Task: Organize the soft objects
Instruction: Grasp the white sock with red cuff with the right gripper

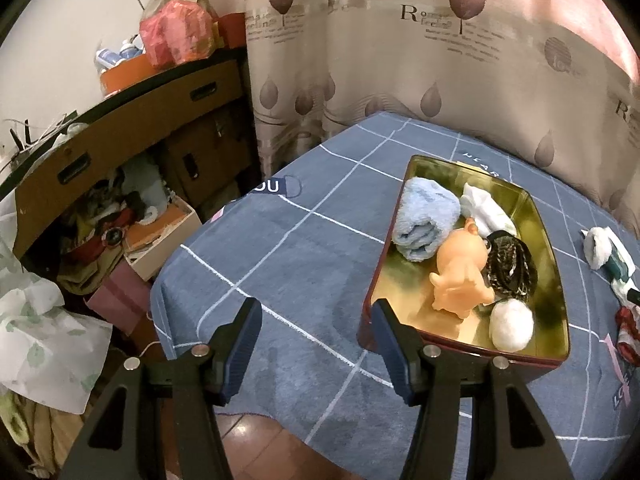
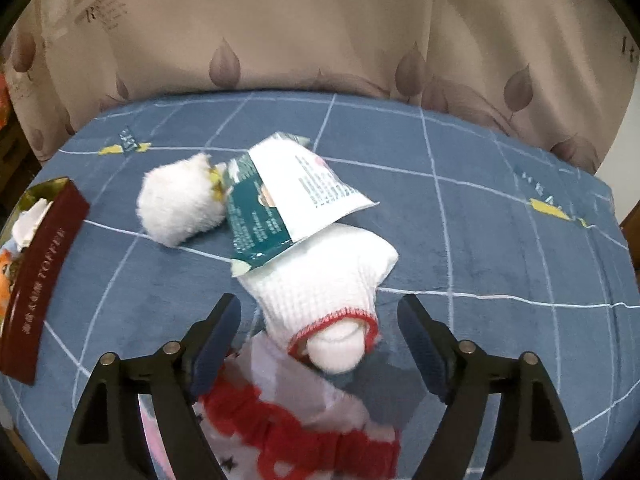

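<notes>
Left gripper (image 1: 318, 346) fills the bottom of the left wrist view, its fingers (image 1: 244, 344) wide apart and holding nothing, hovering over the blue checked worktop (image 1: 280, 264) just short of the tin (image 1: 556, 240). At 3 o'clock the tin already holds a rolled blue towel (image 1: 426, 222), a white cloth (image 1: 486, 206), an orange pig toy (image 1: 462, 272), a dark patterned bundle (image 1: 512, 270) and a white ball (image 1: 512, 326). Right wrist view: right gripper (image 2: 320, 340) wide, nothing clamped, straddling the white sock (image 2: 324, 296); a red-and-white fabric piece (image 2: 296, 424) lies at 6 o'clock beneath it. At 12 o'clock a teal-and-white packet (image 2: 288, 200) rests on the sock; at 10 o'clock sits a white fluffy toy (image 2: 180, 204). Tin edge at 9 o'clock. Judged past halfway: five stowed, three soft pieces left outside.
</notes>
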`<move>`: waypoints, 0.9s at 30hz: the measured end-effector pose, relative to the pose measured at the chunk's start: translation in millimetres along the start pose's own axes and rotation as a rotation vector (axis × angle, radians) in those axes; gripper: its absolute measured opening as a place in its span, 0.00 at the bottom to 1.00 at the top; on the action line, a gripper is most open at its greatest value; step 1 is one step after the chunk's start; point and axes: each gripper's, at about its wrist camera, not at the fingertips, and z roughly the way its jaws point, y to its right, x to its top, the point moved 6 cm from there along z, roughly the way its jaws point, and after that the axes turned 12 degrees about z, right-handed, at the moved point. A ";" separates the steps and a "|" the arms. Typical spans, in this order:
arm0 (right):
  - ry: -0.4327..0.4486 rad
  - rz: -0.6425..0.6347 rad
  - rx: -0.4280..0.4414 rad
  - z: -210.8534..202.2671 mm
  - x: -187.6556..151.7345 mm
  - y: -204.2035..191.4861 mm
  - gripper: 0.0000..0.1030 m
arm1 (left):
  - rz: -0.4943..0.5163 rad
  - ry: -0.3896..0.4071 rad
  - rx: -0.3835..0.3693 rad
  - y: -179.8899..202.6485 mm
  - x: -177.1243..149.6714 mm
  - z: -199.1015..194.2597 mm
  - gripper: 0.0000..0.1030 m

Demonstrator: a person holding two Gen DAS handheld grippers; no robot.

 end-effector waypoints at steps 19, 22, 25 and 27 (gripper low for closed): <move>-0.009 0.091 -0.003 24.0 12.2 46.8 0.36 | 0.036 0.037 0.014 10.8 1.3 0.1 0.57; 0.011 0.118 -0.029 18.2 8.4 74.7 0.36 | 0.042 0.038 -0.007 15.0 0.4 -1.1 0.57; 0.023 0.142 -0.046 12.0 2.8 101.9 0.36 | 0.071 0.073 -0.023 24.7 3.7 -9.7 0.57; 0.031 0.154 -0.058 8.3 -0.6 118.0 0.36 | 0.110 0.094 -0.056 38.2 7.0 -17.5 0.57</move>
